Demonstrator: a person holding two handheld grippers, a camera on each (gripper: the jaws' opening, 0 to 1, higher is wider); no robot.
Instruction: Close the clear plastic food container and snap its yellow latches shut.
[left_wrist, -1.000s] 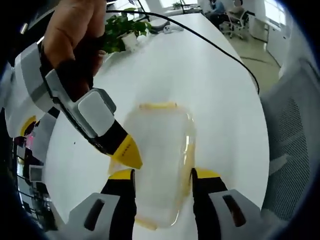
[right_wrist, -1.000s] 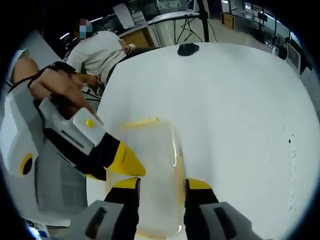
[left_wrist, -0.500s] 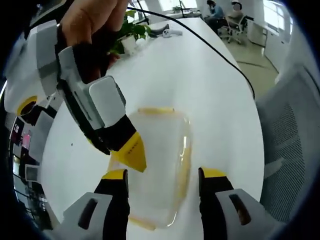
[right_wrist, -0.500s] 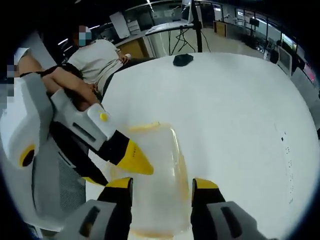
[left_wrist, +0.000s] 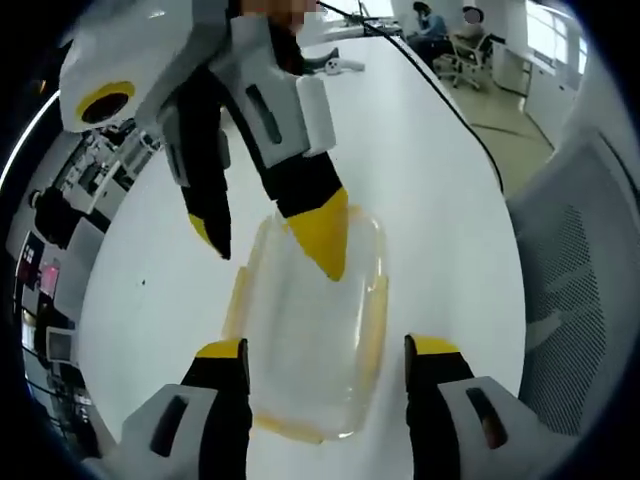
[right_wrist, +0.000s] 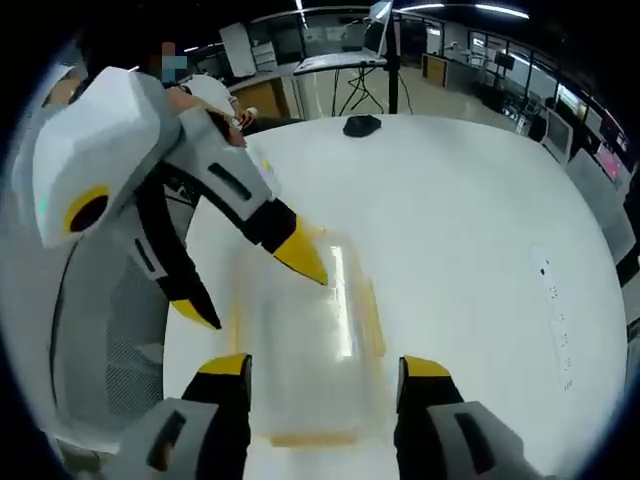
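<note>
The clear plastic food container (left_wrist: 310, 330) lies flat on the white table (left_wrist: 420, 170), lid on, with yellow latches (left_wrist: 238, 295) along its edges. My left gripper (left_wrist: 327, 350) is open, its jaws either side of the container's near end. The right gripper (left_wrist: 270, 240) reaches in from above, open, with one yellow fingertip (left_wrist: 322, 235) over the lid and the other off the container's left edge. In the right gripper view the container (right_wrist: 305, 340) is blurred; my right gripper (right_wrist: 325, 367) straddles it, open. The left gripper (right_wrist: 250, 285) comes in from the left, open, one fingertip (right_wrist: 300, 252) at the far end.
A black cable (left_wrist: 450, 100) runs across the table toward the far end. A grey mesh chair (left_wrist: 570, 280) stands at the table's right side. A small black object (right_wrist: 360, 125) lies at the table's far end, and a person (right_wrist: 200, 85) sits beyond the left edge.
Both grippers' jaws have spread wider around the container. Each gripper has swung higher over the lid, so its two fingers now show apart in the other's view.
</note>
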